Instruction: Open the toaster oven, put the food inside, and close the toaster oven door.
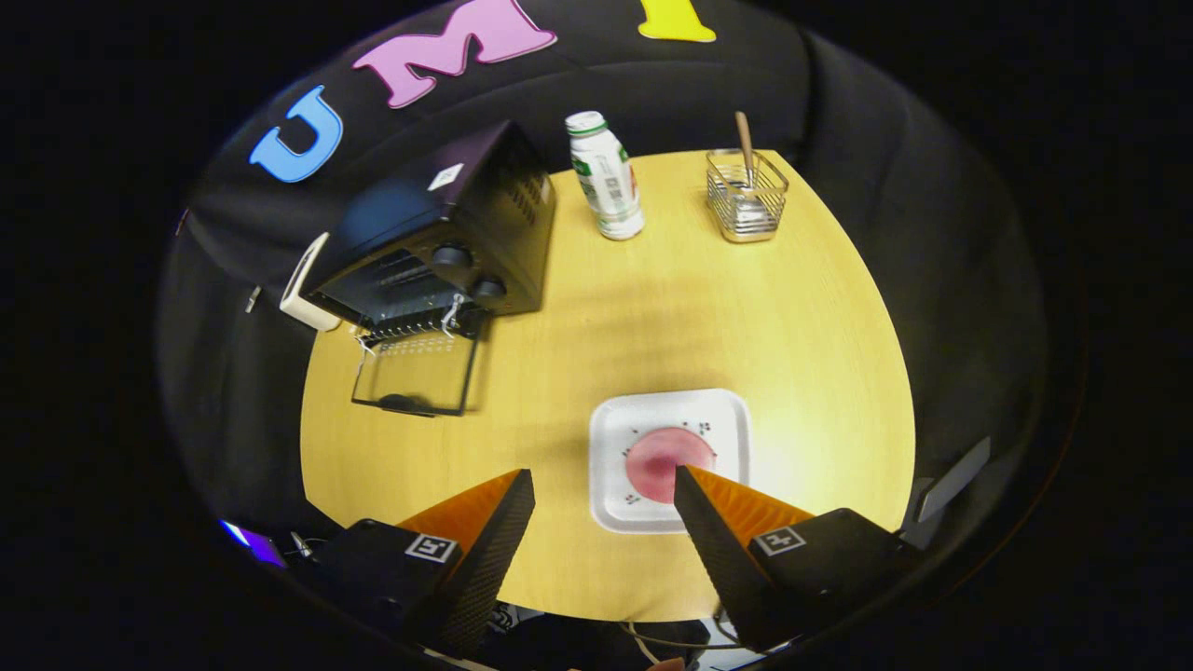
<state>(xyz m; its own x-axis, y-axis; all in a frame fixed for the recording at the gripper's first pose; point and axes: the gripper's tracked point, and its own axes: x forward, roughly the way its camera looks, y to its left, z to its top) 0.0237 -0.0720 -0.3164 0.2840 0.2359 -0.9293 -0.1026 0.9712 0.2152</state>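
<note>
above the plate, claw spread wide

on the near part of the round yellow table [802, 354] sits a white square plate [732, 419] holding the food [657, 458], a flat pink round slice. the gripper [603, 483] hovers over it with its fingers parted and nothing between them; the right fingertip overlaps the slice's edge. at the far left stands the black toaster oven [447, 233], its glass door [415, 373] folded down flat. a white bottle [606, 177] and a wire basket [746, 196] stand at the far side.
</note>
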